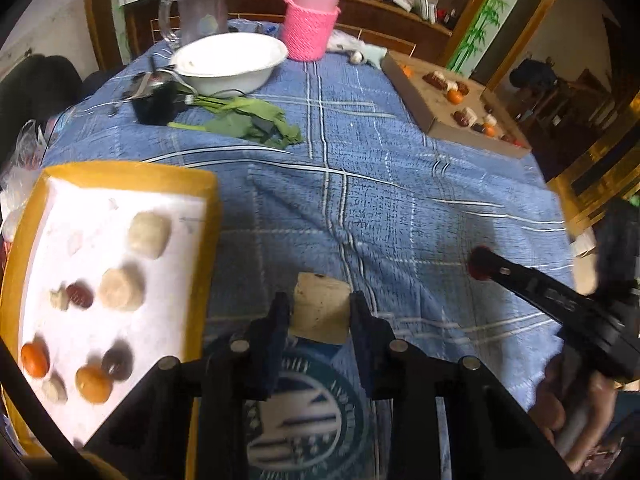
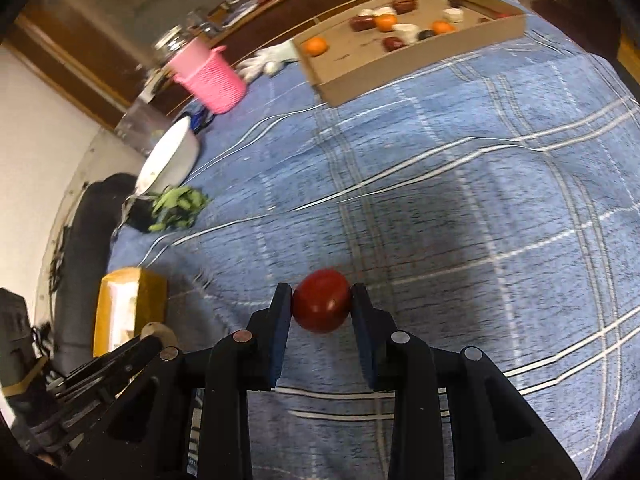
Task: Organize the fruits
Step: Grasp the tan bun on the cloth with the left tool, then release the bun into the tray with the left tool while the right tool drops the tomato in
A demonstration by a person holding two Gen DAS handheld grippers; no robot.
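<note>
Fruit pinched in both grippers over blue checked tablecloth [image 1: 400,160]. Left gripper [image 1: 320,312] closed around pale beige cylindrical chunk [image 1: 320,308], fingers pressing its two sides, chunk held above cloth just right of yellow-rimmed white tray [image 1: 120,176]. On that tray: two more beige chunks [image 1: 149,234], small dark red fruit [image 1: 80,295] touching a tiny pale piece, dark brownish fruit [image 1: 117,360], two orange fruits [image 1: 94,383], one near tray's left edge, the other beside the brown one. Right gripper [image 2: 322,306] clamped on round red fruit [image 2: 322,306], fingers tight against either side, held low over cloth, well apart from cardboard tray [image 2: 420,70] at far side of table. Same red fruit seen from left wrist view as blurred dark red shape at tip of a black finger, right of the beige chunk. Cardboard tray holding several orange, dark red and pale pieces in loose scatter. Farther back: white bowl [image 1: 232,60], green leafy stems [image 1: 248,118] just in front of bowl, pink woven basket [image 1: 310,28] beside it, clear glass mug [image 1: 196,10] behind bowl. Hand wrapped around right gripper's handle visible at lower right of left wrist view, blurred
</note>
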